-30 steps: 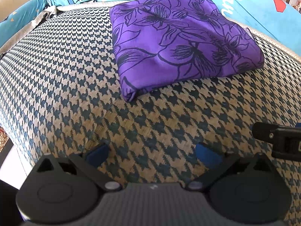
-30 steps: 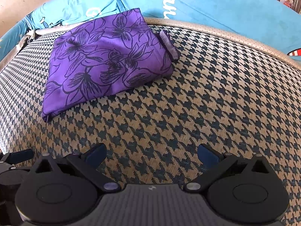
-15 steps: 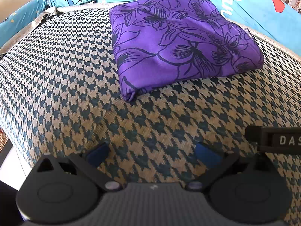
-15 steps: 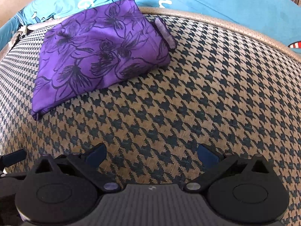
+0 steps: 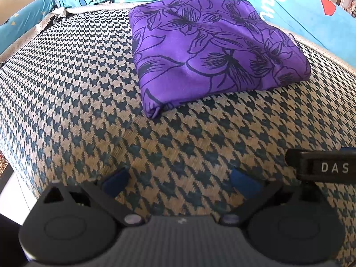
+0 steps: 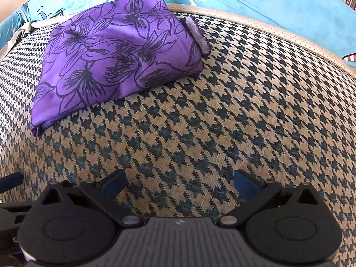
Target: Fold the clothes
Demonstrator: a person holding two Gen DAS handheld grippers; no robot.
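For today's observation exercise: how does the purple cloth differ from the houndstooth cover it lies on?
The purple cloth carries dark outlined flowers; the houndstooth cover repeats a small dark-and-tan check. The cloth is folded into a compact, layered rectangle; the cover is spread out in a single layer. The cloth occupies only the far part; the cover extends well past it on every side. Both are patterned fabrics.

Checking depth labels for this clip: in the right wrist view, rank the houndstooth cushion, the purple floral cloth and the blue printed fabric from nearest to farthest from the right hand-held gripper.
1. Houndstooth cushion: directly under and ahead of the open right hand-held gripper.
2. Purple floral cloth: folded, ahead to the left on the cushion.
3. Blue printed fabric: at the back, beyond the cushion's edge.
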